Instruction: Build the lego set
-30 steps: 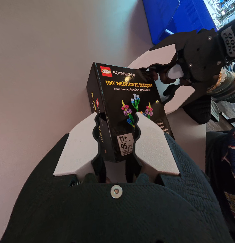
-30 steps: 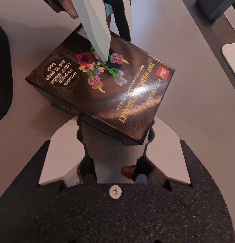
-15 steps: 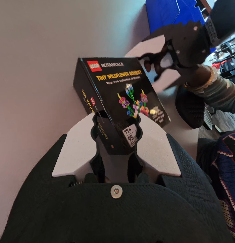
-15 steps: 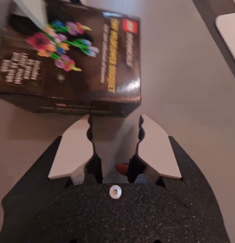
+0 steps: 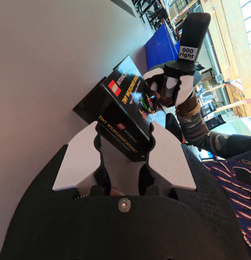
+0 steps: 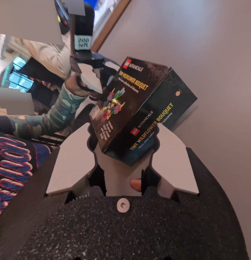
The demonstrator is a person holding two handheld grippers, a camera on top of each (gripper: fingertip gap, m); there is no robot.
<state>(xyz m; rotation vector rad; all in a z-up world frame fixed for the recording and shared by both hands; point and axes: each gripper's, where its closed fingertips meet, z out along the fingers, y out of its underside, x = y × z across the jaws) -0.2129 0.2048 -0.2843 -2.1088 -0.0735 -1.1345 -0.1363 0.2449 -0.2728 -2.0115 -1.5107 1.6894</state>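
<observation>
The black lego box [image 5: 130, 112] with a flower picture on its front is tipped up on one edge on the pale table [image 5: 37, 84]. My left gripper [image 5: 124, 125] is shut on it, with one long side face between the fingers. My right gripper [image 6: 123, 125] stands with its jaws wide apart around the opposite long side of the box [image 6: 143, 112], and a gap shows beside the near corner. Each gripper shows in the other's view, the right one [image 5: 169, 88] beyond the box's far edge and the left one [image 6: 96, 80] at its far edge.
A person's patterned sleeves [image 5: 195, 126] [image 6: 58, 109] and dark printed top [image 5: 234, 190] fill the side near the table edge. Blue panels [image 5: 158, 49] stand past the table's far end. A dark mesh object [image 5: 173, 123] sits beyond the box.
The box has been turned and tipped up onto an edge in my left gripper. My right gripper has swung round to its other long side, and its jaws are wider than half a second ago.
</observation>
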